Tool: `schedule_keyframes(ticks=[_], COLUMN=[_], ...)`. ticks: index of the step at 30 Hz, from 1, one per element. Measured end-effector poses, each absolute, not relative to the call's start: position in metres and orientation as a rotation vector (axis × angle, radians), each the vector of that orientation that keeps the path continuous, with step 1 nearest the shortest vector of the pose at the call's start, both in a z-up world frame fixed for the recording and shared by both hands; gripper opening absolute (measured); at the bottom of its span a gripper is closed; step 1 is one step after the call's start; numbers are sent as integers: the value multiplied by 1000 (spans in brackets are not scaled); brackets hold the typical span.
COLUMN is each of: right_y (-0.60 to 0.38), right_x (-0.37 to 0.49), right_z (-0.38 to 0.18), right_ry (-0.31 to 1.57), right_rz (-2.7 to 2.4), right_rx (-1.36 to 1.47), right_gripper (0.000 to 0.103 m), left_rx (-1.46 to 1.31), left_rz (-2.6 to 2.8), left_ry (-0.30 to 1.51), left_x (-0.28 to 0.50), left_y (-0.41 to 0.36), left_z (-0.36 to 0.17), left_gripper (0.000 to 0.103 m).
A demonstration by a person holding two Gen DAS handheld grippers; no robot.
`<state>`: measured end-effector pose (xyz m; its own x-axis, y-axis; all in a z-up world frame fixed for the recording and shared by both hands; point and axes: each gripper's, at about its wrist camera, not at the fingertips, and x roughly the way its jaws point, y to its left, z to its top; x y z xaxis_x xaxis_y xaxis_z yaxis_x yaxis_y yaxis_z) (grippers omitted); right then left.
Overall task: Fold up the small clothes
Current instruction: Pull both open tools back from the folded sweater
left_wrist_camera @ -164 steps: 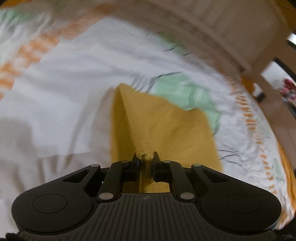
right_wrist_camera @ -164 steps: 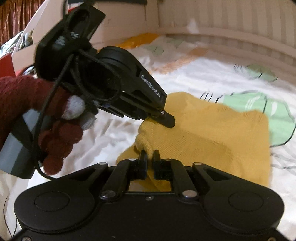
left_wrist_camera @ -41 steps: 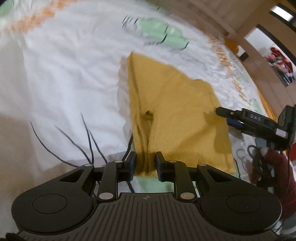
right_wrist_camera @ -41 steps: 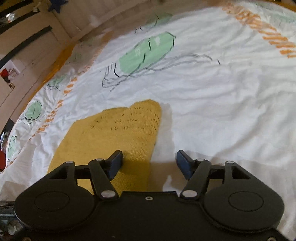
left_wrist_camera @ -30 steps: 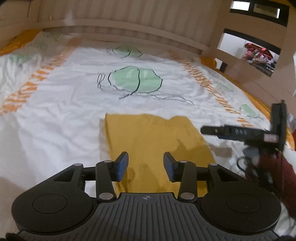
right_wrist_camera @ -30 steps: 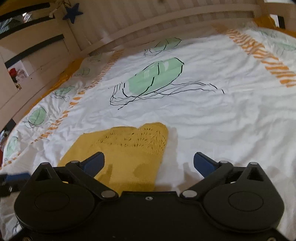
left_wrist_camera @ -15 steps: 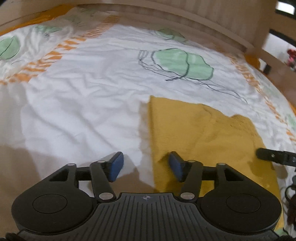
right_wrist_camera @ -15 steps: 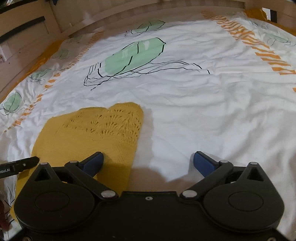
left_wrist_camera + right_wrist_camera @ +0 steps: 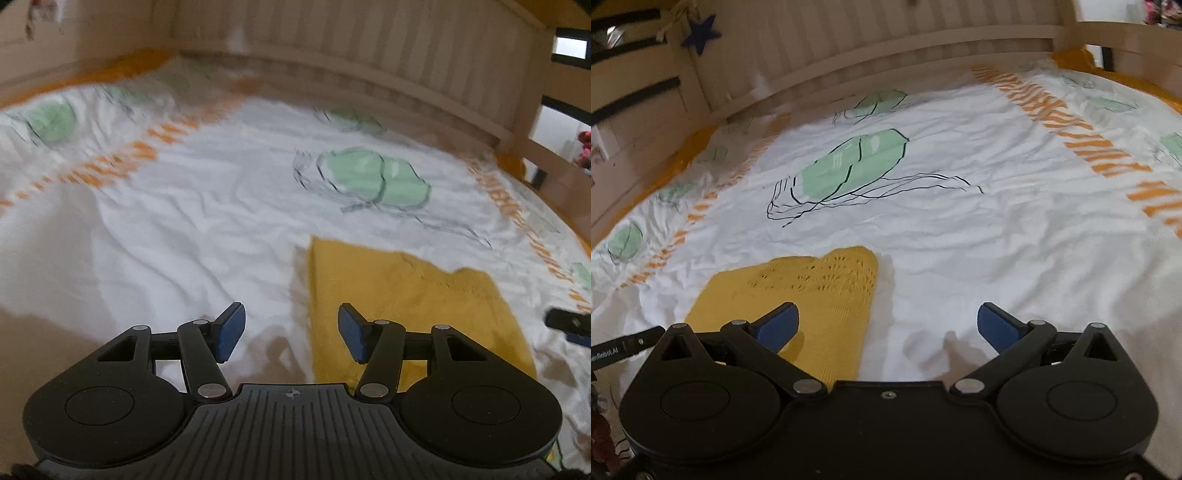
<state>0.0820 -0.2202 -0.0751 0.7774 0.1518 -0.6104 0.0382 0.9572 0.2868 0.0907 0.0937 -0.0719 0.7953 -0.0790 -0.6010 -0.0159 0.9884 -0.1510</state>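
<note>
The yellow knitted garment (image 9: 406,295) lies folded flat on the white bedsheet (image 9: 184,229), a roughly rectangular block with an openwork pattern along its far end, seen most clearly from the right wrist camera (image 9: 798,291). Its far-side neighbour on the sheet is a large green leaf print (image 9: 373,179) outlined in black; the garment sits nearer than that print and apart from it.

The left gripper (image 9: 291,328) hovers above the garment's left edge. Its jaws stand moderately apart, having just been opening within the last second, and nothing is pinched between them: the left pad is over bare sheet just beside the garment, the right pad over the yellow knit. No pad presses on the fabric.

The right gripper (image 9: 888,325) hangs over the garment's right edge with its jaws spread wide and empty. Its left pad is above the knit, its right pad well out over plain sheet.

Each camera catches the tip of the other gripper at the frame edge beyond the garment. Orange dashed stripes (image 9: 1097,147) run across the sheet farther out from the garment, and a slatted wooden bed rail (image 9: 369,51) rises beyond the sheet's far edge.
</note>
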Motion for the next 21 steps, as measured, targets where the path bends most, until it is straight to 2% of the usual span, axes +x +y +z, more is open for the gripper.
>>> schedule_keyframes(ticks=[5,10,15,21], right_y=[-221,-215,-199,-181], right_x=[60,47,34,20], right_z=[-75,-68,-70,-58], right_ry=[683,663,670,583], right_rz=[65,96,127,143], right_rx=[344,327,249,144], right_gripper=[103,103,103,102], left_rx=[-121,-135,-90,-64], left_rz=[139,95,80,77], left_ry=[621,718,774,766], left_x=[78,73,59,43], left_y=[87,88,83,79], left_z=[-62,-70,-76,-77], left_gripper=[55,55,55,55])
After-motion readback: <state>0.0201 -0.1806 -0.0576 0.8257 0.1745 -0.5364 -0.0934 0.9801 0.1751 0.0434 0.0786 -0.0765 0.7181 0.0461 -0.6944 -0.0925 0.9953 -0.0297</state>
